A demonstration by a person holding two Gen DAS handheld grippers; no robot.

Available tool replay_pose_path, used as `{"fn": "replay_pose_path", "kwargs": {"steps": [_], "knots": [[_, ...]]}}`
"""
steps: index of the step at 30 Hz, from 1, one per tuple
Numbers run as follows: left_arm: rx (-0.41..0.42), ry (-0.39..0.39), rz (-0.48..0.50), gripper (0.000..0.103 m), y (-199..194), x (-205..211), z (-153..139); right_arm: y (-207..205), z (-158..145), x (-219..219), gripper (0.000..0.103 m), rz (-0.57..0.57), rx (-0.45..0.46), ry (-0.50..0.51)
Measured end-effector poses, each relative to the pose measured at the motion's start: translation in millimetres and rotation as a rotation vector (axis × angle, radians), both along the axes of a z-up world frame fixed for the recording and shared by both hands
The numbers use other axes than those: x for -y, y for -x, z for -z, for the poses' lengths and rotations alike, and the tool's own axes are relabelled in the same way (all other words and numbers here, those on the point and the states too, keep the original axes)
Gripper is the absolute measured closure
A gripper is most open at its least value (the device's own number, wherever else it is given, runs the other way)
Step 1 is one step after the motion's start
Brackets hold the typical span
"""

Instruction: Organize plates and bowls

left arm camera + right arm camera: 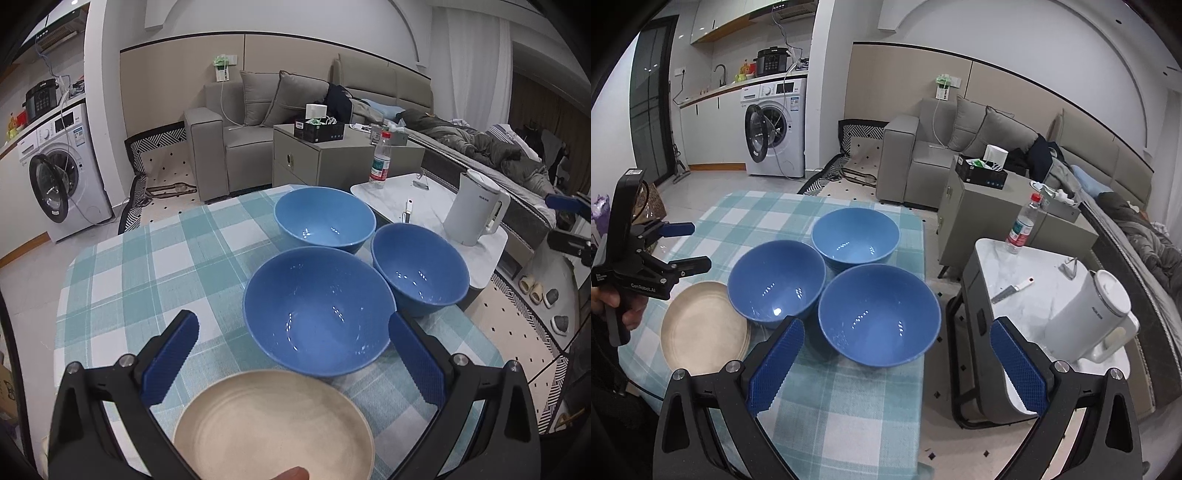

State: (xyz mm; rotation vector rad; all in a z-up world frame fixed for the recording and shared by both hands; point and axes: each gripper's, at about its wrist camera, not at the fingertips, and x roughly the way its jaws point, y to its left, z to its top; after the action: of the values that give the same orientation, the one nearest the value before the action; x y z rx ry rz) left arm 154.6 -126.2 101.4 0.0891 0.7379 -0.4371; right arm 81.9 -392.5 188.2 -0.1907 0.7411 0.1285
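Bowls: three blue bowls [879, 317] clustered near the table's [849, 413] right edge.
Plate: beige plate [703, 328], left of the bowls.
Left gripper [694, 245]: fingers apart, empty; body marked "GenRobot.AI".
Right gripper [895, 354]: fingers apart, empty.

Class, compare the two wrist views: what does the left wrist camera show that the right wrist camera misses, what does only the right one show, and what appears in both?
Only the left wrist view shows slippers on the floor.

Only the right wrist view shows the kitchen faucet and the whole left gripper, open, above the table edge.

Both show three blue bowls, the beige plate, the checked tablecloth, the white kettle, the washing machine, the water bottle and the sofa. The right gripper is open too.
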Motion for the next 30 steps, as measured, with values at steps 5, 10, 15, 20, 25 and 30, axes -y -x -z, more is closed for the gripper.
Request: {"fn": "replay_pose_path", "kwargs": {"steps": [5,10,15,20,25,30], "knots": [[-0.015,0.01,-0.02,0.0,-17,0,2,-26,11,4,0.001,0.012,-0.015,-0.062],[-0.045,0.019,-0.033,0.0,-33,2,5,-52,15,10,0.001,0.033,-0.017,-0.126],[-0.068,0.042,-0.045,0.0,-48,0,4,-70,12,11,0.001,0.038,-0.016,-0.133],[-0.069,0.051,-0.055,0.0,-62,1,2,-89,9,13,0.001,0.036,-0.011,-0.132],[-0.072,0.072,-0.057,0.0,-73,3,3,-108,15,15,0.001,0.038,-0.028,-0.146],[-0.081,0.088,-0.066,0.0,-86,5,6,-129,24,18,0.001,0.041,-0.048,-0.168]]}}
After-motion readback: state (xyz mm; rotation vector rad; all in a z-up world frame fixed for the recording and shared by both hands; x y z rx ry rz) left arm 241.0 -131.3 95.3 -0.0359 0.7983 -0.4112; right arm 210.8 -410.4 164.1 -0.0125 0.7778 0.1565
